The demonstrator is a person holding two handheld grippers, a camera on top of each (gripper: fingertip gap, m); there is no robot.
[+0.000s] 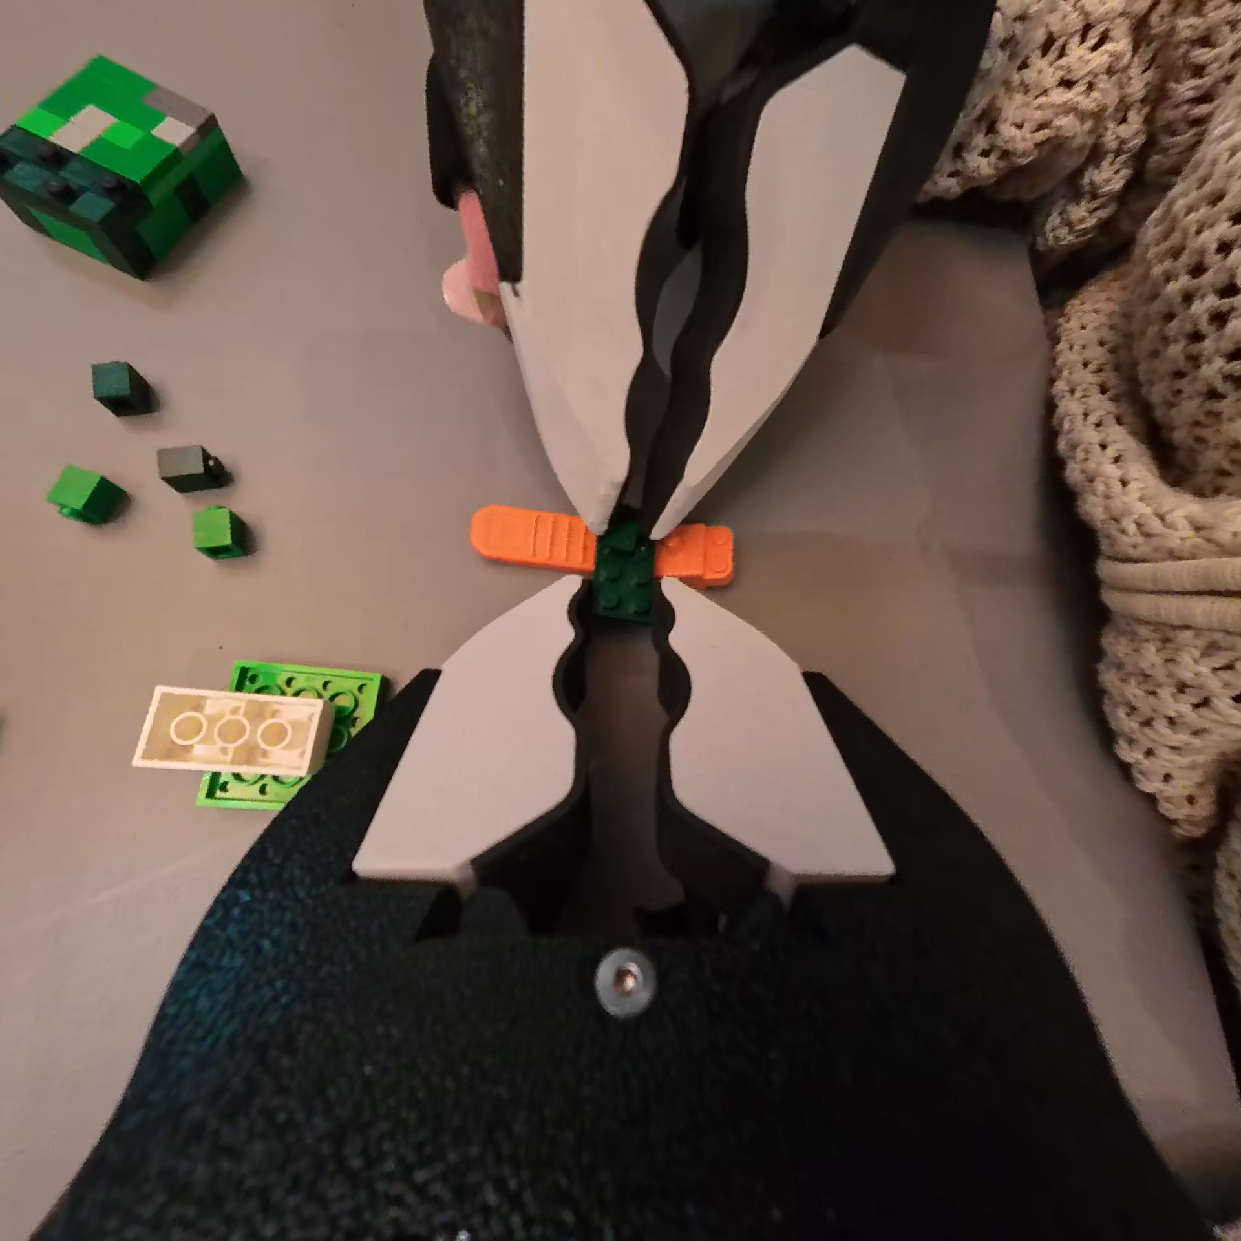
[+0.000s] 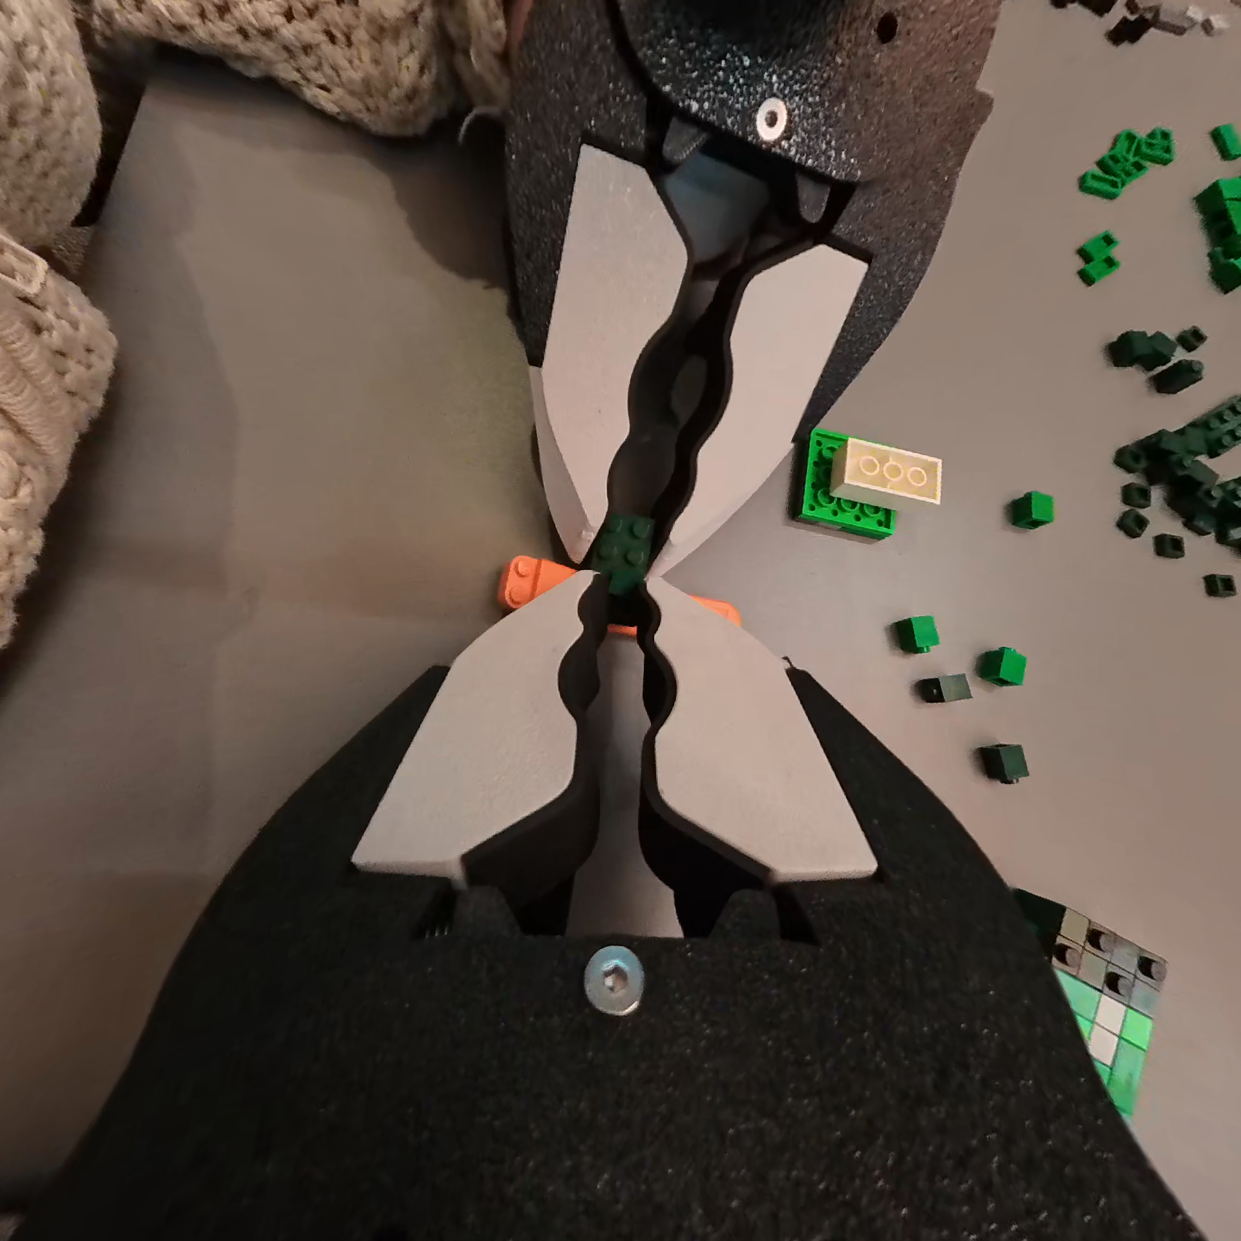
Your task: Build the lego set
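Note:
My left gripper [image 1: 624, 601] is shut on a dark green studded plate [image 1: 624, 584] and holds it above the grey table. My right gripper [image 1: 628, 520] comes in from the opposite side, tip to tip with the left. It is shut on a small dark green piece [image 1: 621, 537] that sits against the far end of the plate. In the right wrist view my right gripper [image 2: 618, 594] pinches that piece [image 2: 621, 581], and the left gripper [image 2: 621, 537] holds the plate [image 2: 624, 540]. An orange brick separator [image 1: 537, 544] lies on the table beneath them.
A green cube build [image 1: 121, 168] stands at the far left, with loose small bricks [image 1: 188, 467] nearby. A white brick [image 1: 235, 735] lies on a lime plate [image 1: 302, 681]. A knit blanket [image 1: 1141, 470] borders the table. Piles of green pieces [image 2: 1182, 456] and a tiled panel [image 2: 1108, 994] lie elsewhere. My left and right fingertips are right by each other. From the left gripper's tips to the white brick [image 1: 235, 735] is close to 8 cm. My right wrist view [image 2: 892, 462] looks at it from another angle.

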